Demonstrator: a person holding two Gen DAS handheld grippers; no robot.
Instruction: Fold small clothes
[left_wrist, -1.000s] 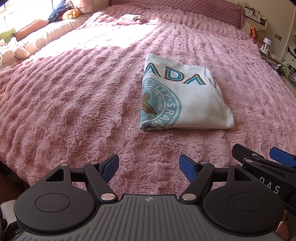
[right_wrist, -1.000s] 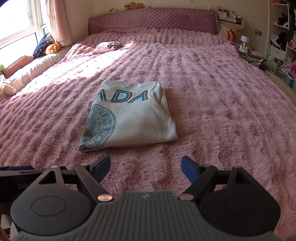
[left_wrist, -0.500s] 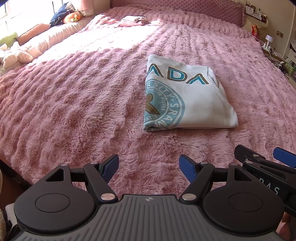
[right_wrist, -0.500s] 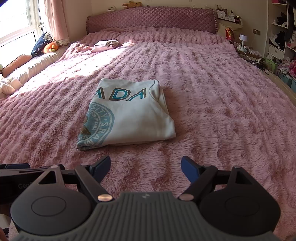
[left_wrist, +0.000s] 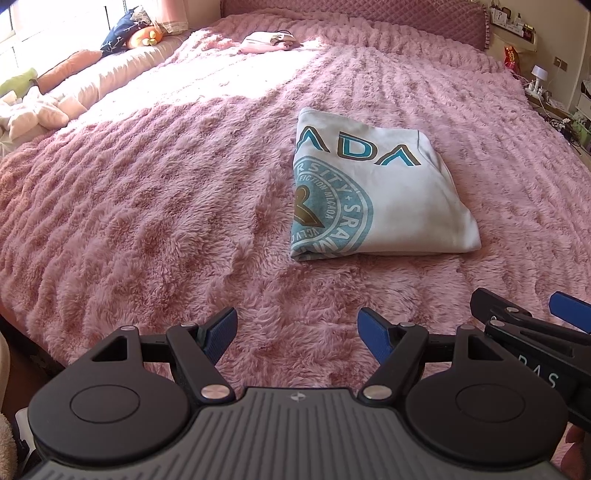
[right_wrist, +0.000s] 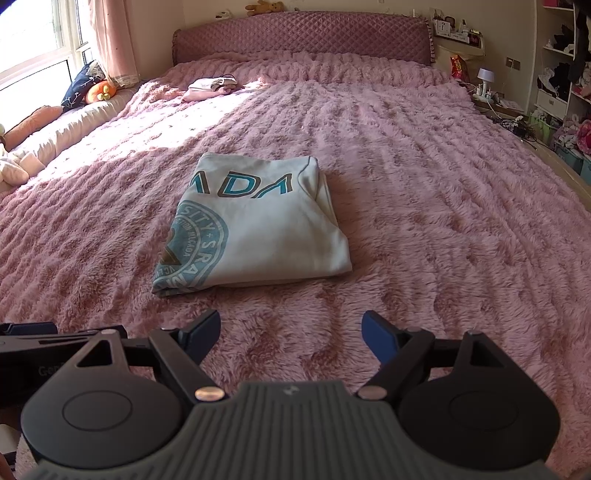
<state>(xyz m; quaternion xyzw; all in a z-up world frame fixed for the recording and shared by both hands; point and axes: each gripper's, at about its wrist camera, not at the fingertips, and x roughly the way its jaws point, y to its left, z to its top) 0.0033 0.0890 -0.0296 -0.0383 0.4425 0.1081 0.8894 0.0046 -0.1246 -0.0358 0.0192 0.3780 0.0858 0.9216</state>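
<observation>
Pink plush bedspread (right_wrist: 424, 206) covers the wide bed, running back to a quilted headboard (right_wrist: 303, 37). A folded white shirt (right_wrist: 258, 229) with teal lettering and a round crest lies flat near the middle, apart from both tools. Nearer the edge, the left gripper (left_wrist: 297, 328) and right gripper (right_wrist: 291, 328) hang side by side, blue-padded fingers (right_wrist: 376, 334) spread wide, empty. A small pink garment pile (right_wrist: 210, 86) sits far back.

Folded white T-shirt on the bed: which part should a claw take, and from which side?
Probably the near right corner of the folded white T-shirt, approached from the bed's near edge: its layers stack thick there and face both open claws, left claw and right claw.
</observation>
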